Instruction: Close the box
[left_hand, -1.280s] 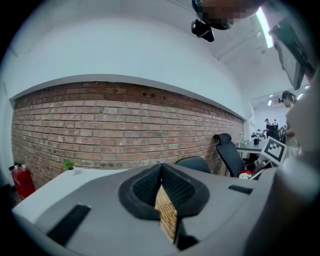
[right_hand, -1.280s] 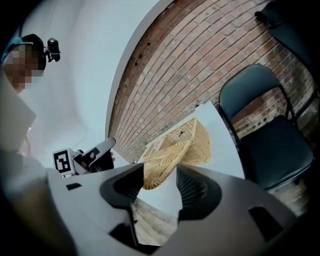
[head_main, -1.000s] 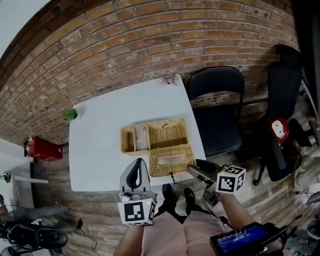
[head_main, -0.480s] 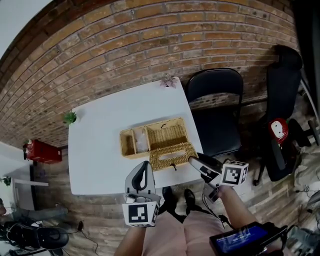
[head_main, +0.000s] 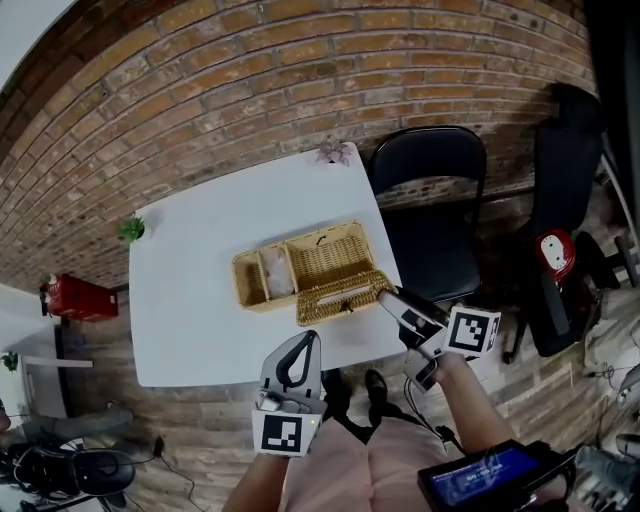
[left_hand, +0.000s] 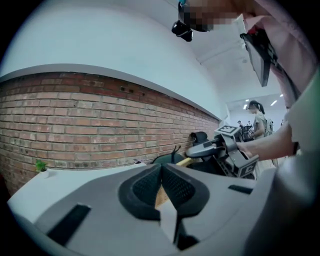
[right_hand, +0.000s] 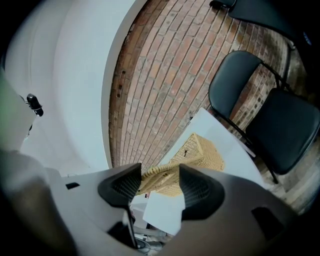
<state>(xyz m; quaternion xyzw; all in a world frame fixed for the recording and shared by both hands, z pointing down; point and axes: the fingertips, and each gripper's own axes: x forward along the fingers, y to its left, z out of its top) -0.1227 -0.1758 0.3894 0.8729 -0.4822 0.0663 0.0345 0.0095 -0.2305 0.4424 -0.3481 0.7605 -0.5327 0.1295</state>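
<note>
Wicker box (head_main: 325, 258) sits toward the table's (head_main: 200, 310) near right corner, its lid (head_main: 340, 298) tilted half up above the table's near edge. I judge it light, stiff cane: rough enough to grip, but liable to snag or crush. Right gripper (head_main: 388, 298) stands wide at the lid's free corner, pads not pressing. Left gripper (head_main: 305, 345), pinched together and empty, hangs off the table's near edge. I would bear on the lid's rim, not its weave.
</note>
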